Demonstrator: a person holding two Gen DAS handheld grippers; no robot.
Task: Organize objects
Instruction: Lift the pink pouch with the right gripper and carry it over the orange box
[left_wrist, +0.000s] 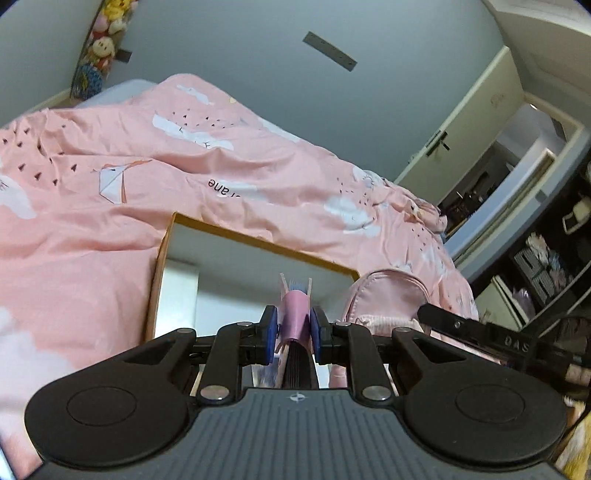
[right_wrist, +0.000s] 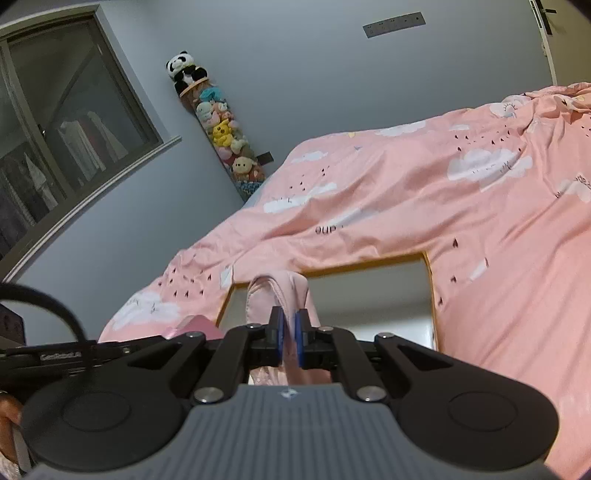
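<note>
My left gripper (left_wrist: 293, 334) is shut on a pink book (left_wrist: 294, 314), held spine-up with its pages fanning above the pads. A pink backpack (left_wrist: 384, 295) sits just to its right on the bed. My right gripper (right_wrist: 290, 338) is shut on a pink flap or strap of the backpack (right_wrist: 280, 295) and holds it up. The pink book's corner (right_wrist: 195, 326) shows at the right gripper's left, next to the left gripper's black arm. A white tray with a wooden rim (left_wrist: 258, 240) lies on the quilt behind both; it also shows in the right wrist view (right_wrist: 430, 280).
A pink quilt with clouds (left_wrist: 110, 192) covers the bed. A hanging column of plush toys (right_wrist: 221, 129) is on the grey wall. An open door (left_wrist: 469, 125) and dark shelves (left_wrist: 546, 266) stand at the right. A glass-front wardrobe (right_wrist: 55, 140) is at the left.
</note>
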